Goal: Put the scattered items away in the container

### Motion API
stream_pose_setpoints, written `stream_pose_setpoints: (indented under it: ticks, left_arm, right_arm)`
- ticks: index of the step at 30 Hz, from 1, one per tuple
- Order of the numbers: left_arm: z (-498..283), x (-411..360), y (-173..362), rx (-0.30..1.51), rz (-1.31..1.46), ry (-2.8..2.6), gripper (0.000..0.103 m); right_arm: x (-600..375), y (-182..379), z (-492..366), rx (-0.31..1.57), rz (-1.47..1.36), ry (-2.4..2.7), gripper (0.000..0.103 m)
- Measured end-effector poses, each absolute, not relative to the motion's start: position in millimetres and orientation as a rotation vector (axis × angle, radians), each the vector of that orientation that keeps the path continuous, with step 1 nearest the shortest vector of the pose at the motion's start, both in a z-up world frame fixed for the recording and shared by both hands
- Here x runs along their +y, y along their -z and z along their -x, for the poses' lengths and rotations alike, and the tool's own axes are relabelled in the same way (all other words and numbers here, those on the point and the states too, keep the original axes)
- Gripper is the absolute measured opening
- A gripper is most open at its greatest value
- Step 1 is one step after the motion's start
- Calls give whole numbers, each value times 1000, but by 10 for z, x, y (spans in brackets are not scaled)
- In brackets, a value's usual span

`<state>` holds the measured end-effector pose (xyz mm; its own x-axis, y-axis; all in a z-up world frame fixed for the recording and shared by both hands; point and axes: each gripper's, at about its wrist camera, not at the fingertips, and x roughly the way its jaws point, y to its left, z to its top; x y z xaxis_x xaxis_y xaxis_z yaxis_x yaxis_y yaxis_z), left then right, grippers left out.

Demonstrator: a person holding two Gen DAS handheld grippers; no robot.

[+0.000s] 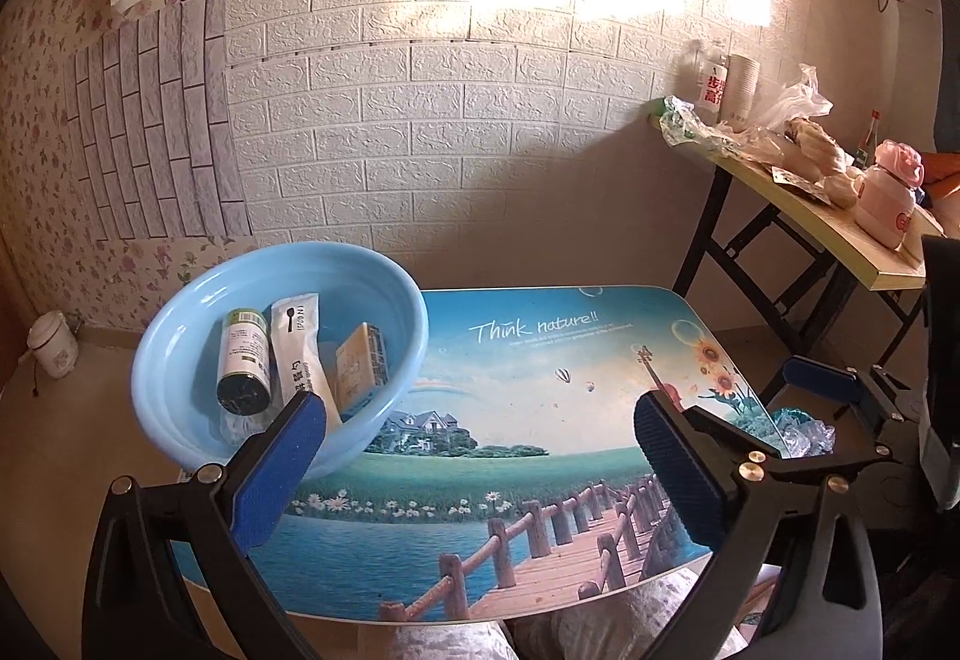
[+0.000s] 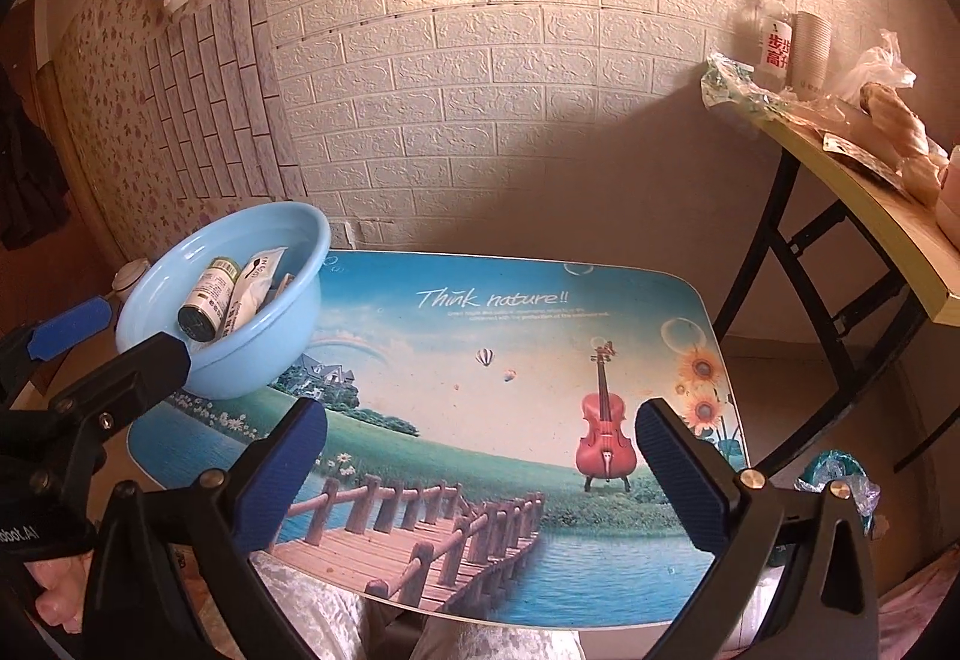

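Nearest, the left gripper point(image 1: 480, 456) stands with its jaws spread wide and nothing between them, above the near part of the table point(image 1: 540, 360), whose top bears a printed landscape. Likewise the right gripper point(image 2: 480, 456) has its jaws fully apart and empty over the same tabletop (the painted violin shows between its fingers).

Beyond the left gripper, at about ten o'clock in its view, a light blue basin point(image 1: 180, 336) sits on the table's far left corner, partly overhanging the edge. Inside it lie a small bottle point(image 1: 243, 360) with a dark cap, a white sachet point(image 1: 297, 342) and a small tan box point(image 1: 360, 366), side by side and leaning on the basin wall. No loose item shows on the tabletop itself.

Farther off, at two o'clock, a folding side table point(image 1: 864, 246) carries plastic bags, a stack of paper cups and a pink jar. A white brick-pattern wall point(image 1: 420, 120) closes the scene behind.
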<state>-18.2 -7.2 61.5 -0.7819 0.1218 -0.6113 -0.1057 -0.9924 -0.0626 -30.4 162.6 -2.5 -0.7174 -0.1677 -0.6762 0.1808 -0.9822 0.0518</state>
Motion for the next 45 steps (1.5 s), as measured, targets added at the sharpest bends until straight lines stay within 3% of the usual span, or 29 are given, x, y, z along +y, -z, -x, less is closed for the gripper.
stream_pose_setpoints:
  ticks: [30, 45]
  left_arm:
    - [290, 58, -710, 55, 1037, -2845, 103]
    - [357, -87, -707, 14, 1070, -2850, 103]
  right_arm:
    - [1777, -23, 337, 44, -1131, 2802, 103]
    - [1646, -57, 407, 82, -1147, 2787, 103]
